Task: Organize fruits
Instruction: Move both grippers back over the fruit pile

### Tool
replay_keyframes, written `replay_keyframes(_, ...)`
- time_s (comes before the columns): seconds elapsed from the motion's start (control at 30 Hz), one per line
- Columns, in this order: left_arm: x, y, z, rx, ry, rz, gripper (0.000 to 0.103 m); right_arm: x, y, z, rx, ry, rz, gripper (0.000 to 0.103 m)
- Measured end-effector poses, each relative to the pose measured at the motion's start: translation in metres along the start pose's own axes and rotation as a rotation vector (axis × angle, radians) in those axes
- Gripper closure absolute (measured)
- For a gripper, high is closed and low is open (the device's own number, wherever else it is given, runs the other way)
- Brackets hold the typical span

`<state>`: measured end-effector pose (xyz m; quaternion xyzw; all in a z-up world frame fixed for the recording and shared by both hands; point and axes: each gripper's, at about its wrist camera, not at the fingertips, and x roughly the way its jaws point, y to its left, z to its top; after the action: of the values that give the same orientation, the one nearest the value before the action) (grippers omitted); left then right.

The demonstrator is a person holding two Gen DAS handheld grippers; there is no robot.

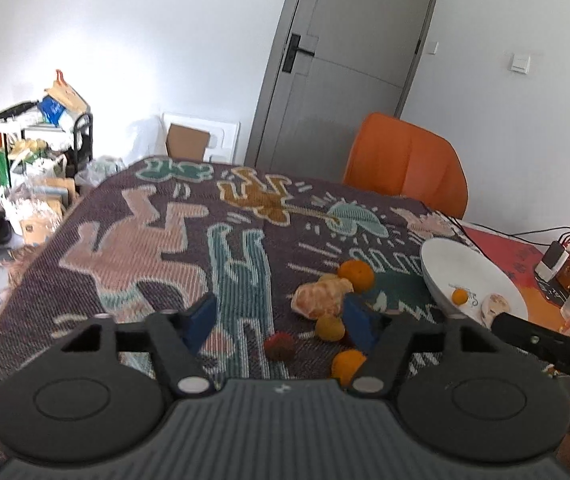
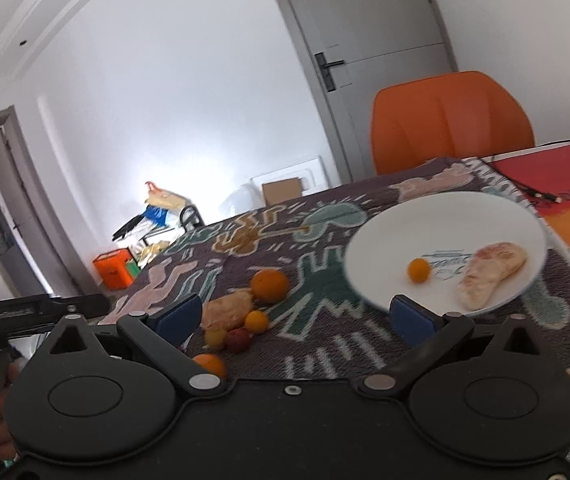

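A cluster of fruit lies on the patterned cloth: a large orange (image 1: pixel 356 275) (image 2: pixel 270 285), a peeled orange (image 1: pixel 319 299) (image 2: pixel 227 312), a small yellow fruit (image 1: pixel 329 327) (image 2: pixel 257 321), a red lychee (image 1: pixel 279 346) (image 2: pixel 238 340), and an orange near the gripper base (image 1: pixel 347 366) (image 2: pixel 209 364). A white plate (image 1: pixel 457 264) (image 2: pixel 425 220) holds a small orange (image 1: pixel 460 297) (image 2: pixel 419 270) and a peeled fruit segment (image 1: pixel 495 308) (image 2: pixel 491 276). My left gripper (image 1: pixel 279 322) is open and empty above the lychee. My right gripper (image 2: pixel 299 316) is open and empty, between the fruit cluster and the plate.
An orange chair (image 1: pixel 405 160) (image 2: pixel 451 120) stands behind the table. Cables and a phone (image 1: pixel 553 258) lie on the red mat at the right. Clutter and bags (image 1: pixel 41 152) sit on the floor at the left, beside a grey door (image 1: pixel 345 60).
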<state>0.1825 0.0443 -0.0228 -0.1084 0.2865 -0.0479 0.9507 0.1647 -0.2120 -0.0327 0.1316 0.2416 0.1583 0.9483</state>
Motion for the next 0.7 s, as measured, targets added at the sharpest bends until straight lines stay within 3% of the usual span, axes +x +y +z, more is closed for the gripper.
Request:
replay_keyframes(0.07,0.003,0.002,-0.003,-0.004,0.009,-0.005,0.044,0.005,0.004,-0.002,0.003,0.023,0.021,0.018)
replay_keyframes(0.37,0.013,0.014,-0.014,-0.022,0.044,-0.021,0.062,0.023,0.024,-0.014,-0.002,0.107,0.117,0.037)
replay_keyframes(0.7,0.018,0.029,-0.022,-0.05,0.067,-0.02,0.063,0.053,0.05,-0.029,-0.022,0.189,0.182,0.043)
